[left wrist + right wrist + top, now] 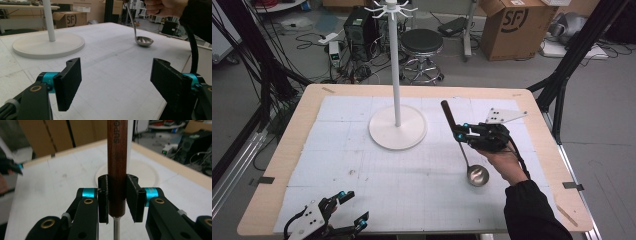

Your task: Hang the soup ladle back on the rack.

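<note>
Right of the white stand (397,127), the right gripper (460,132) clamps a ladle (477,174), bowl empty. The left gripper (347,210), jaws apart, hangs at the table (307,107)'s near edge.

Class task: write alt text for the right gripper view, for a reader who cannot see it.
The right hand-held gripper clamps a ladle's brown wooden handle between its black jaws. Behind lie a white table covering and a round white stand base.

Soft, even overhead light, bright on the table (337,150); shadows faint. The high view is slightly grainy; the right gripper view's background is blurred.
</note>
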`<action>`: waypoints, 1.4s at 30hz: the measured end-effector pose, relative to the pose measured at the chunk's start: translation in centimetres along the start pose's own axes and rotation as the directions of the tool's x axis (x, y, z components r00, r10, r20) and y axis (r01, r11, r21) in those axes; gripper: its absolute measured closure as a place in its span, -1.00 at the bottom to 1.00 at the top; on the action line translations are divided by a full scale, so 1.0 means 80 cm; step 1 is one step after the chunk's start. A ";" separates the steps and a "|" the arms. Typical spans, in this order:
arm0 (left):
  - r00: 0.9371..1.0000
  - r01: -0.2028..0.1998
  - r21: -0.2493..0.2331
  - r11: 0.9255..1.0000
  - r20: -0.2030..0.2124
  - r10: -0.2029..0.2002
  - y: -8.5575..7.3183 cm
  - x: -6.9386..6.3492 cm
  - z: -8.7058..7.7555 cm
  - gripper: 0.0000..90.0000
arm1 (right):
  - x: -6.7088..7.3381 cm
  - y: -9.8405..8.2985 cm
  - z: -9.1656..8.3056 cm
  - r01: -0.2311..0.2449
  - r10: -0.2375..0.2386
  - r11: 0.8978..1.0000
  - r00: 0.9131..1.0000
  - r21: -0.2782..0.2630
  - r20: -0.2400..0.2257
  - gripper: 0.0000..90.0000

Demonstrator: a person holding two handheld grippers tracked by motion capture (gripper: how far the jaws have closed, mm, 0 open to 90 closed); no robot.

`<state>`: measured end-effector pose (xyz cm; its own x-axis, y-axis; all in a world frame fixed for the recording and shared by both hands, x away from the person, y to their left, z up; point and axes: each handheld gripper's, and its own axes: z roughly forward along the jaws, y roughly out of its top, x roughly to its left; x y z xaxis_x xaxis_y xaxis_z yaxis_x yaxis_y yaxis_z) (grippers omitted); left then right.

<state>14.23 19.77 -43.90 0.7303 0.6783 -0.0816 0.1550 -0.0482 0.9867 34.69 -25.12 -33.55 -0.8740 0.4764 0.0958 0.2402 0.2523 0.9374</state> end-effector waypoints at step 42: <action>1.000 -0.026 -0.001 1.000 0.010 0.026 0.002 -0.010 0.003 -0.43 | 0.013 0.157 0.004 -0.048 0.038 0.943 0.999 -0.328 -0.036 0.62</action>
<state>13.83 19.06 -43.69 0.7408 0.6693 -0.0570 0.1351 -0.0654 0.9887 36.91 -21.21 -21.78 -0.8786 0.4554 0.1436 0.1300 -0.0611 0.9896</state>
